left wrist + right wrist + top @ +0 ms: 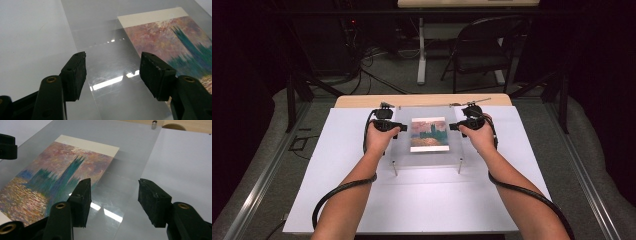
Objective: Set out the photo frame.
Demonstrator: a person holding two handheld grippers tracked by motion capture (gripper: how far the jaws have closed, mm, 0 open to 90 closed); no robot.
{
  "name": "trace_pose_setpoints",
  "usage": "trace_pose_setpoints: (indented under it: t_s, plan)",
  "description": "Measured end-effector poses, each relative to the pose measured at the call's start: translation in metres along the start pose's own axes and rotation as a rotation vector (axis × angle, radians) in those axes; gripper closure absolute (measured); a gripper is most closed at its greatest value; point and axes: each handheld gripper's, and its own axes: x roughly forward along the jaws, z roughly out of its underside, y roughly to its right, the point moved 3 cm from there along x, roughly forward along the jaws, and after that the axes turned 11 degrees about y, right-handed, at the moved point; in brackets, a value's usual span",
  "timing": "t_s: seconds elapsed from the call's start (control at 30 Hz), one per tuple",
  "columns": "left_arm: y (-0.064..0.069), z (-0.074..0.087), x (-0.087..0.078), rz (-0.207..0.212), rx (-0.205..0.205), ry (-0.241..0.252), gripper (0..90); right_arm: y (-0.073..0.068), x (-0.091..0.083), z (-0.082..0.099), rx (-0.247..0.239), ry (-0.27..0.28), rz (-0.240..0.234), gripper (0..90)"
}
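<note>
As the high view shows, the left gripper (401, 127) and right gripper (454, 126) flank a clear sheet (404, 150) covering a picture (429, 134) on the white board (337, 165). In the left gripper view, jaws stand apart over the sheet (110, 75), gripping nothing. In the right gripper view, likewise.

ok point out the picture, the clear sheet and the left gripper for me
picture (429, 134), high view, middle of the painted print
clear sheet (110, 75), left gripper view, bare glossy stretch between the jaws
left gripper (398, 128), high view, midway between its fingertips at the sheet's left edge
</note>
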Motion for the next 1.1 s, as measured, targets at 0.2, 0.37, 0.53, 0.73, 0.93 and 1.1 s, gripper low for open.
trace_pose_setpoints:
  t_s: [0.2, 0.37, 0.53, 0.73, 0.93, 1.1]
  plan:
    - [-0.002, -0.003, 0.007, -0.017, 0.012, -0.022, 37.0, -0.001, 0.009, -0.001, 0.022, -0.017, -0.005, 41.9]
    - [-0.003, -0.004, 0.011, -0.021, 0.018, -0.025, 35.2, -0.001, 0.016, -0.003, 0.037, -0.027, -0.007, 40.7]
    - [-0.003, -0.004, 0.015, -0.026, 0.020, -0.031, 33.7, -0.002, 0.022, -0.006, 0.029, -0.054, -0.006, 39.8]
    - [-0.004, -0.005, 0.018, -0.016, 0.019, -0.042, 31.2, -0.001, 0.027, -0.008, 0.021, -0.069, -0.012, 37.6]
    - [-0.005, -0.006, 0.019, -0.008, 0.013, -0.057, 29.9, -0.001, 0.029, -0.010, 0.016, -0.095, -0.006, 35.9]
    - [-0.006, -0.006, 0.019, 0.000, 0.008, -0.059, 29.4, 0.001, 0.029, -0.010, 0.010, -0.112, 0.003, 35.9]
